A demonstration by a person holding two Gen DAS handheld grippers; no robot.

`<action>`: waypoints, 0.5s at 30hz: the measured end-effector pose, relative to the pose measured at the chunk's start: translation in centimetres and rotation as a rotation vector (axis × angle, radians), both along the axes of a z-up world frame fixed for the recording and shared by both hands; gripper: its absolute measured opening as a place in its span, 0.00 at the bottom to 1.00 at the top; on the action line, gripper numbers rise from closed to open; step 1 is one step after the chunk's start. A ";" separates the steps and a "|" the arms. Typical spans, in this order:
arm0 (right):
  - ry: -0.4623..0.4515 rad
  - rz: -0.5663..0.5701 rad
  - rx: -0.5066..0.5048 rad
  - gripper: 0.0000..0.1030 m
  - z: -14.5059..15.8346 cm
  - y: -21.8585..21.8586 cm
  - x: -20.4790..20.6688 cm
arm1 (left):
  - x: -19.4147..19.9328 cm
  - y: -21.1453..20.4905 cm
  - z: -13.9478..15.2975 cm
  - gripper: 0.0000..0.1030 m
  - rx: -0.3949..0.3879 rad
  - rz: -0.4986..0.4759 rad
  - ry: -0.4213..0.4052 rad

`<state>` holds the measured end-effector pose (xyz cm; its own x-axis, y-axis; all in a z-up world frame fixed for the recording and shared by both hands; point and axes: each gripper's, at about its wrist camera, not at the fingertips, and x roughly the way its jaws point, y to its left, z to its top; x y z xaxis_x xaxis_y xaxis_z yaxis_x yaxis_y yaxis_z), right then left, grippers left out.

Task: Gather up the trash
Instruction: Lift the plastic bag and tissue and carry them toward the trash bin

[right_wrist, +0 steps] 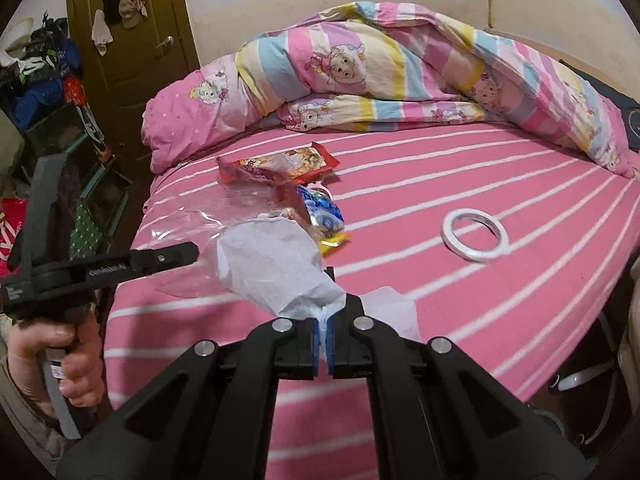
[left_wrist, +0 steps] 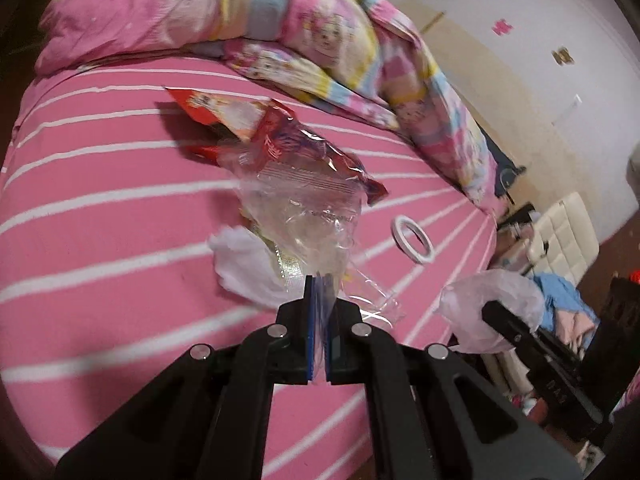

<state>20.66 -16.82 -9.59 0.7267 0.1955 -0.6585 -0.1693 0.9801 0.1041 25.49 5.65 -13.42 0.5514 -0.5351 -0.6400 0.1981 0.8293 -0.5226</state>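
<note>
My left gripper [left_wrist: 319, 292] is shut on the edge of a clear plastic bag [left_wrist: 304, 208] that holds a red snack wrapper [left_wrist: 280, 136]; the bag hangs above the pink striped bed [left_wrist: 100, 200]. It also shows in the right wrist view [right_wrist: 188, 224], held by the left gripper [right_wrist: 192, 250]. My right gripper [right_wrist: 325, 312] is shut on a white tissue [right_wrist: 272, 264], also seen at the right of the left wrist view [left_wrist: 488, 304]. More wrappers lie on the bed: a red one [right_wrist: 280, 162], a blue one [right_wrist: 324, 212], a yellow one [right_wrist: 334, 242]. Another white tissue [left_wrist: 248, 268] lies under the bag.
A roll of white tape [right_wrist: 475, 239] lies on the bed to the right; it also shows in the left wrist view [left_wrist: 412, 240]. A rolled quilt [right_wrist: 400, 68] and a pink pillow [right_wrist: 192, 112] lie at the head. A door [right_wrist: 132, 20] and cluttered shelves [right_wrist: 60, 100] stand at left.
</note>
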 end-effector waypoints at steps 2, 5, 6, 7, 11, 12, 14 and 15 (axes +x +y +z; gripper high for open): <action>0.003 -0.008 0.005 0.02 0.1 -1.0 -1.0 | -1.1 -0.8 -0.2 0.03 0.011 -0.009 0.005; 0.010 -0.028 0.023 0.02 0.2 -2.8 -2.9 | -2.8 -2.0 -0.6 0.03 -0.001 -0.027 0.021; 0.007 -0.036 0.031 0.02 0.3 -3.6 -3.9 | -3.5 -2.5 -0.7 0.03 -0.002 -0.037 0.021; 0.004 -0.041 0.036 0.02 0.4 -4.1 -4.5 | -4.0 -3.0 -0.7 0.03 -0.003 -0.045 0.020; 0.012 -0.057 0.066 0.02 0.2 -6.3 -6.9 | -6.6 -5.4 -0.8 0.03 0.015 -0.075 0.030; 0.014 -0.061 0.071 0.02 0.0 -6.7 -7.5 | -6.9 -5.9 -1.0 0.03 0.023 -0.078 0.046; 0.022 -0.072 0.082 0.02 -0.3 -7.6 -8.5 | -7.6 -6.8 -1.6 0.03 0.032 -0.079 0.092; 0.026 -0.079 0.095 0.02 -0.5 -8.2 -9.2 | -7.8 -7.2 -2.0 0.03 0.064 -0.073 0.121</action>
